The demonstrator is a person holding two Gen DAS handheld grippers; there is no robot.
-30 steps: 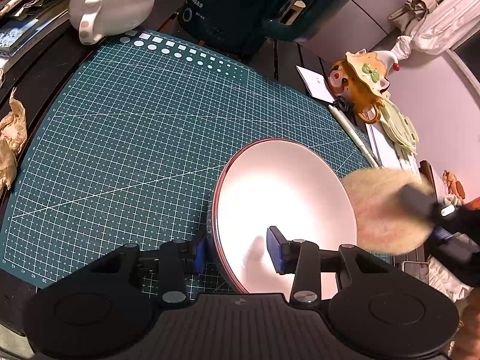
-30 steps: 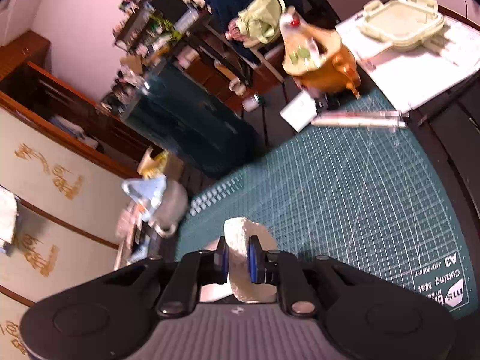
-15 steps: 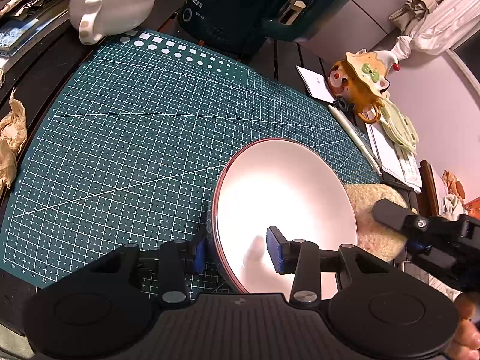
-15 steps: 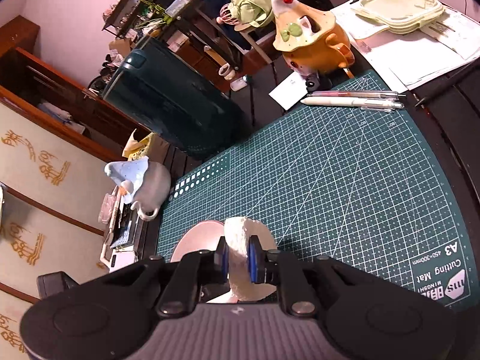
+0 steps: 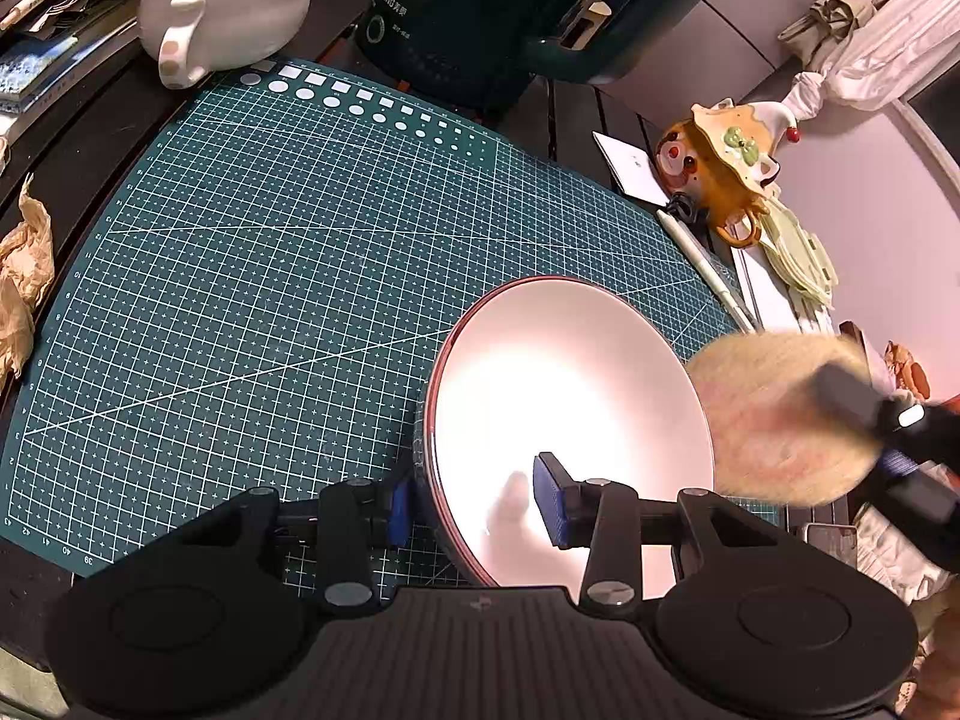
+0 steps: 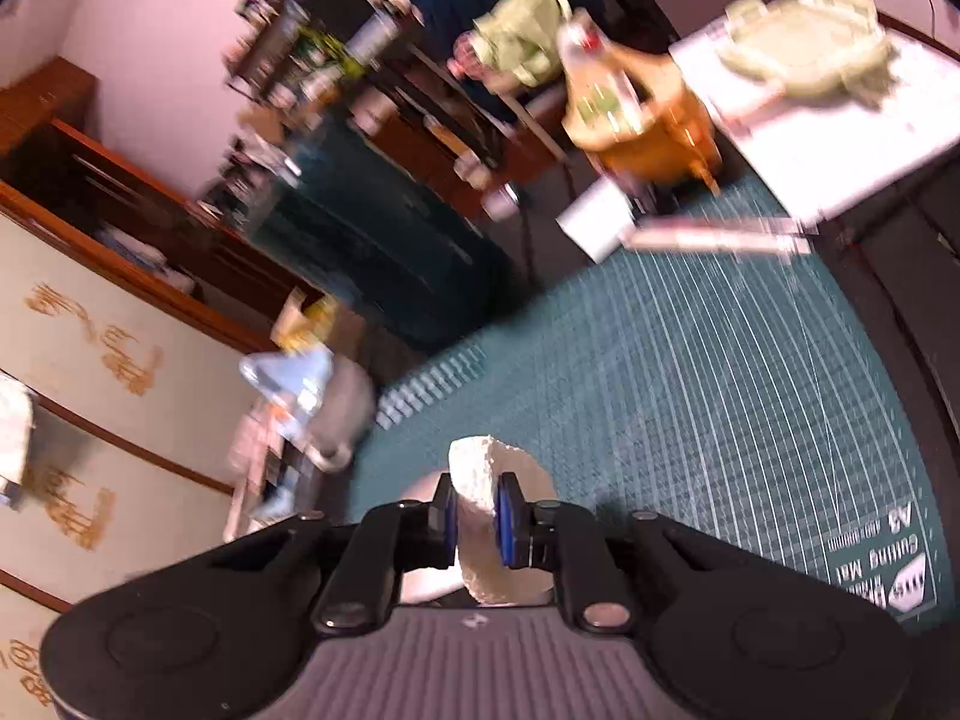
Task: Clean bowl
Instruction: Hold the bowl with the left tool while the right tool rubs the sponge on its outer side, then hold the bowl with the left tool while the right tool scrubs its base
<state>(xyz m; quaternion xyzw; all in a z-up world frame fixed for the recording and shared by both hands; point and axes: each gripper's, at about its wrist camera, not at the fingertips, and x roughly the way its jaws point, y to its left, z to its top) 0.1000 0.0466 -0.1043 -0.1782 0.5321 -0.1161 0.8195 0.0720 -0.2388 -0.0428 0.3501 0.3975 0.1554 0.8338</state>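
Bowl (image 5: 570,414) sits on the near right part of the green cutting mat (image 5: 288,276), tipped up on edge, white inside with a dark red rim.

Left gripper (image 5: 477,507) is clamped across the bowl's near wall: one blue pad outside, one inside. It is the only visible support for the tilt.

Right gripper (image 6: 475,519) is clenched on a pale round sponge (image 6: 489,516). In the left wrist view the sponge (image 5: 774,414) is at the bowl's right rim, blurred; contact with the rim looks likely but cannot be confirmed.

Risks, as judged:
- The hold is on a thin, smooth, curved wall. A hard sideways scrub from the sponge could twist the bowl in the pads or slide it out, dropping it onto the mat.
- A sponge stroke that runs past the rim could knock the pens (image 5: 708,267) or the orange figurine teapot (image 5: 720,174), both just beyond the bowl.
- The right wrist view is smeared by motion, which suggests a fast swing; speed makes overshoot more likely.

Writing:
- Mat corner, right wrist view, upside down: "A3", "Cutting Mat" (image 6: 876,564); smaller print is illegible.
- Ruler numbers run along the mat's edges.
- Dark green appliance (image 5: 480,18) beyond the mat carries a small white label, unreadable.
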